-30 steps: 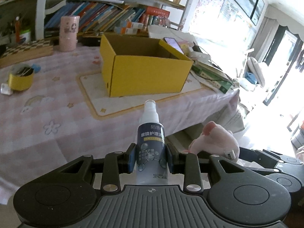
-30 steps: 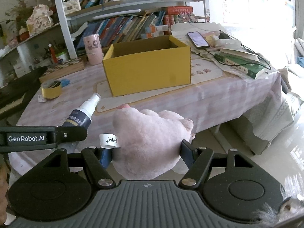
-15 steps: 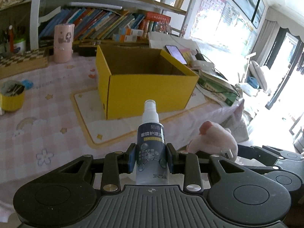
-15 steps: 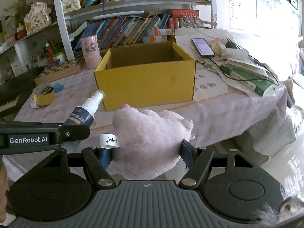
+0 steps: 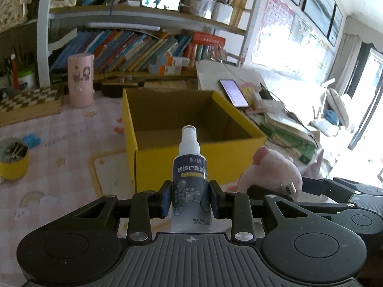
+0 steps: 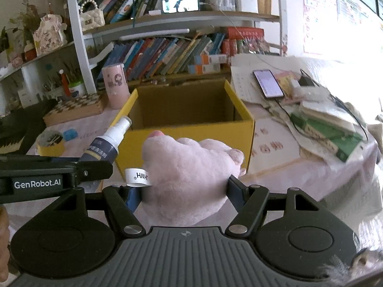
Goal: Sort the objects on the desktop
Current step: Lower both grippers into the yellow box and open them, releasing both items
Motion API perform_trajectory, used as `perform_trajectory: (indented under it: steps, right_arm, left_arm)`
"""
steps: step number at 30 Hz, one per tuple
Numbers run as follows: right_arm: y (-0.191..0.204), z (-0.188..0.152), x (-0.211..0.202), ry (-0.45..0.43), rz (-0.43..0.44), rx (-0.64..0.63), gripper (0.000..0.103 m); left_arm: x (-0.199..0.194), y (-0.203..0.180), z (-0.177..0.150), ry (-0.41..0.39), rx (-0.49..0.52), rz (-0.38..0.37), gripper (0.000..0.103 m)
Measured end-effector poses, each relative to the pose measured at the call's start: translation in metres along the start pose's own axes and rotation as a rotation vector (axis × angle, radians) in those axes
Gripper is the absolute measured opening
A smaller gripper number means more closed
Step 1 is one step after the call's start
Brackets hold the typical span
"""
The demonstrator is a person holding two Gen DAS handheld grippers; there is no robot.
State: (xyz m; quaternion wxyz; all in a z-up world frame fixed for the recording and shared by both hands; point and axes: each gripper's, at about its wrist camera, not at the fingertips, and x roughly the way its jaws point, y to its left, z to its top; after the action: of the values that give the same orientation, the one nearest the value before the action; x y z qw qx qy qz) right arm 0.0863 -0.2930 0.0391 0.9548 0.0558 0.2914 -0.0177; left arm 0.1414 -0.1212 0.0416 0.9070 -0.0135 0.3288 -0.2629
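Open yellow box (image 6: 191,129) sits on the tabletop (image 5: 71,172), its brown inside showing nothing in it. Right gripper (image 6: 184,191) clamps the pink plush toy (image 6: 189,174) just short of the box's front wall. Left gripper (image 5: 190,199) pinches the spray bottle (image 5: 190,179) upright, beside the plush. Far left, a small yellow tin (image 5: 13,160) holds cotton swabs.

A yellow box (image 5: 191,157), a navy-labelled white spray bottle (image 5: 190,174), a pale pink plush toy (image 6: 189,174), a pink checked tablecloth (image 5: 59,148).
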Motion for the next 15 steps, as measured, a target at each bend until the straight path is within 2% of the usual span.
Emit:
perform_trajectory:
  steps: [9,15]
  right_arm:
    - [-0.021,0.052,0.035,-0.057,0.053,-0.079,0.068]
    - [-0.028,0.08,0.067,-0.049,0.099,-0.148,0.068]
  left_arm:
    - [0.029,0.0,0.041,-0.048,-0.037,0.035,0.031]
    - [0.056,0.006,0.061,-0.034,-0.051,0.07,0.031]
